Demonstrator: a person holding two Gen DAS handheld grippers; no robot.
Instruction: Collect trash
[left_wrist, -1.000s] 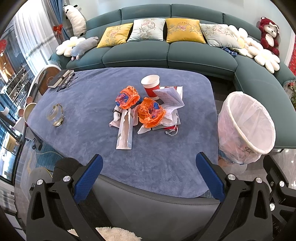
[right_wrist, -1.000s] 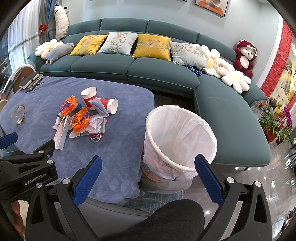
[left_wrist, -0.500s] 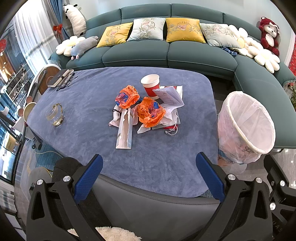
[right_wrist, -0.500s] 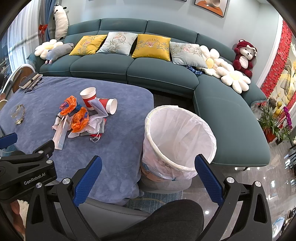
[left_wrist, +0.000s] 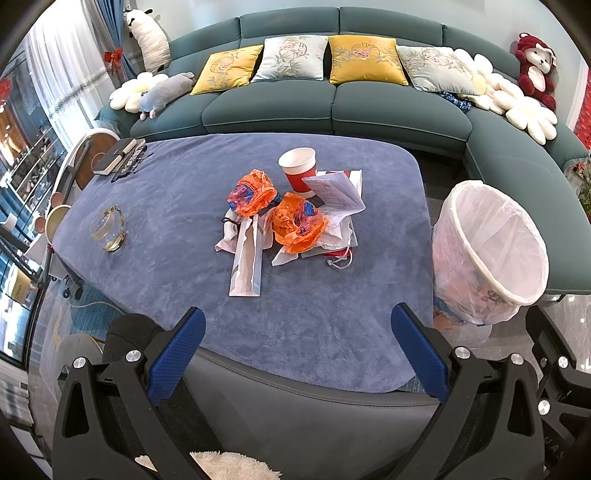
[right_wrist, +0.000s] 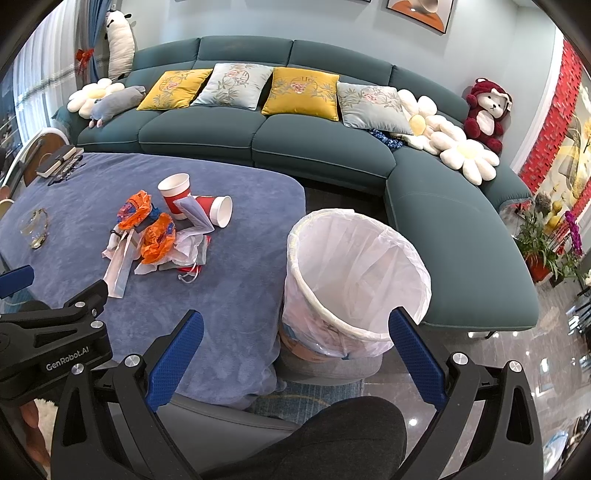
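Note:
A pile of trash lies mid-table on the blue cloth: two orange wrappers, an upright red paper cup, a folded paper, a long white paper sleeve and tissues. In the right wrist view a second red cup lies on its side behind the pile. A white-lined trash bin stands right of the table. My left gripper is open and empty near the table's front edge. My right gripper is open and empty, in front of the bin.
A glass ashtray sits at the table's left. A book and remote lie at the far left corner. A teal sofa with cushions curves behind and to the right. My knee shows below the right gripper.

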